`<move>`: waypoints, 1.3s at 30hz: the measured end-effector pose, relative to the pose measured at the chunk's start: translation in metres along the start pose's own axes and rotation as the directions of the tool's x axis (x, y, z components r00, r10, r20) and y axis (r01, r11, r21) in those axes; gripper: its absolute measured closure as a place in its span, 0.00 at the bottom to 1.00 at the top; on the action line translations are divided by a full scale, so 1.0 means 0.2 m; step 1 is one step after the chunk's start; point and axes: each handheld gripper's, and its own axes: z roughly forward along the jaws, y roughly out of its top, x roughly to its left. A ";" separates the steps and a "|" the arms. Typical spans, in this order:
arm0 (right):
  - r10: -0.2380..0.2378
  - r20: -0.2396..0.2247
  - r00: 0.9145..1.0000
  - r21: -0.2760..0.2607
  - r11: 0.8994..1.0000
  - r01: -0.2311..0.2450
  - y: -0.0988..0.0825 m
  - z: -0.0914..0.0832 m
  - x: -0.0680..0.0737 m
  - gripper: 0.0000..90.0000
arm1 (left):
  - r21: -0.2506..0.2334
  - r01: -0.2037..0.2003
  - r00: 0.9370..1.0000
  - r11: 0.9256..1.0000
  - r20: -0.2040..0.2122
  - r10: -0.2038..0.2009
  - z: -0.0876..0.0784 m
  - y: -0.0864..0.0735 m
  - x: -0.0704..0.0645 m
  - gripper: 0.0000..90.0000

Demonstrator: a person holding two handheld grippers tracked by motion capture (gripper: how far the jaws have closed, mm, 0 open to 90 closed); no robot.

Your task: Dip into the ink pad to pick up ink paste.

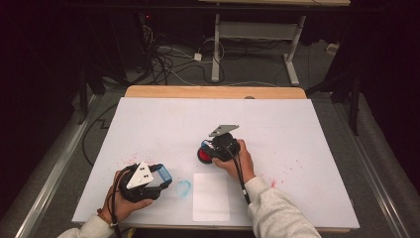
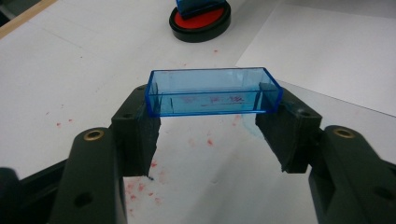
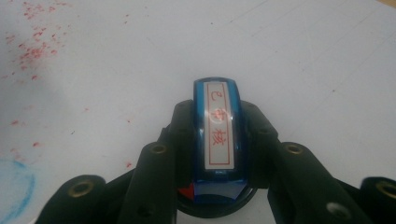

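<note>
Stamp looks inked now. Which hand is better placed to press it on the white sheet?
The right. The right gripper already clamps the blue stamp on the red ink pad, just beyond the white sheet. The left gripper is occupied holding the clear blue cap.

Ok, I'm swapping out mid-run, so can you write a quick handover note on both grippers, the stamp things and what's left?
Left gripper: shut on the clear blue stamp cover, held above the table near the front left.
Right gripper: shut on the blue stamp, pressed onto the red ink pad mid-table.
White paper sheet: at the front edge, still blank.
Done: cover off, stamp on the pad for inking.
Left, probably: stamp the sheet, then recap the stamp.
</note>
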 end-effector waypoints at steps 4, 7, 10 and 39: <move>0.006 -0.010 1.000 0.001 1.000 -0.006 0.00 0.00 -0.01 0.78 | -0.003 -0.001 1.000 1.000 -0.001 0.001 0.00 0.00 0.00 0.44; -0.001 -0.008 1.000 0.005 1.000 0.001 0.00 0.00 -0.01 0.78 | -0.003 0.000 1.000 1.000 -0.002 0.000 0.00 0.00 0.00 0.44; -0.006 -0.007 1.000 0.005 1.000 0.006 0.00 0.00 0.00 0.78 | -0.006 -0.001 1.000 1.000 -0.003 0.001 -0.01 0.00 -0.01 0.44; -0.046 0.009 0.999 -0.122 0.991 0.047 0.02 -0.21 0.02 0.78 | -0.005 0.000 1.000 1.000 -0.013 0.000 -0.01 0.00 0.01 0.44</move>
